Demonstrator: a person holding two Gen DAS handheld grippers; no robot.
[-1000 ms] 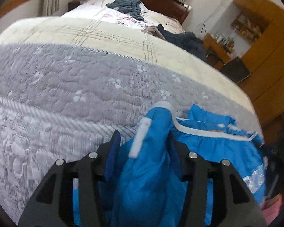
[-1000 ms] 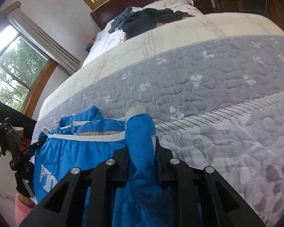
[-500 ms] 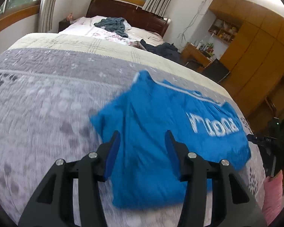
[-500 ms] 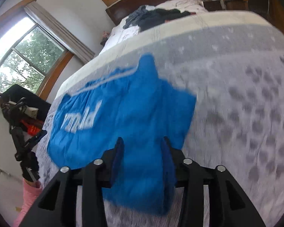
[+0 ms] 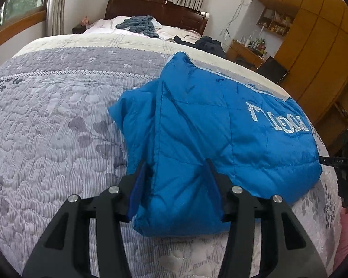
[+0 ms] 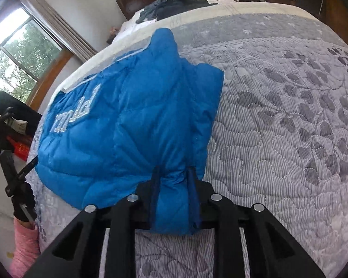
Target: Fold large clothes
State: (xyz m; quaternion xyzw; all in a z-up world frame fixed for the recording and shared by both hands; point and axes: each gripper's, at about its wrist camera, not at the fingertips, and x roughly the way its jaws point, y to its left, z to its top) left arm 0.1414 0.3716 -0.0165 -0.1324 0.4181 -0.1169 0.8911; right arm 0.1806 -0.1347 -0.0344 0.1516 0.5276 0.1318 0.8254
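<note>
The blue puffer jacket (image 5: pixel 204 125) lies on the grey quilted bed (image 5: pixel 53 125), folded over into a thick pad w/ white lettering (image 5: pixel 278 120) showing upside down toward the left-wrist view's right side.

Left tongs (image 5: pixel 176 185) stand wide apart, straddling the near edge of the jacket; fabric sits between the blue pads but they don't look to be pinching it. Right tongs (image 6: pixel 174 192) are set narrower, w/ a bunched fold of the near edge between them and creases radiating from that spot, so I judge them clamped on the jacket.

Handling, as a guess: light for its bulk, soft, air-filled, and the shiny shell looks slippery (nylon-type, prob. slides on itself). It'll likely spring back open after each fold, so press flat before letting go. Best holds are seams, hem and the white-trimmed edge (image 5: pixel 222 74) at the far side, where layers are thinner and stitched; a grab mid-panel would only catch puff and may slip. Take corners w/ both tongs to keep layers aligned.
</note>
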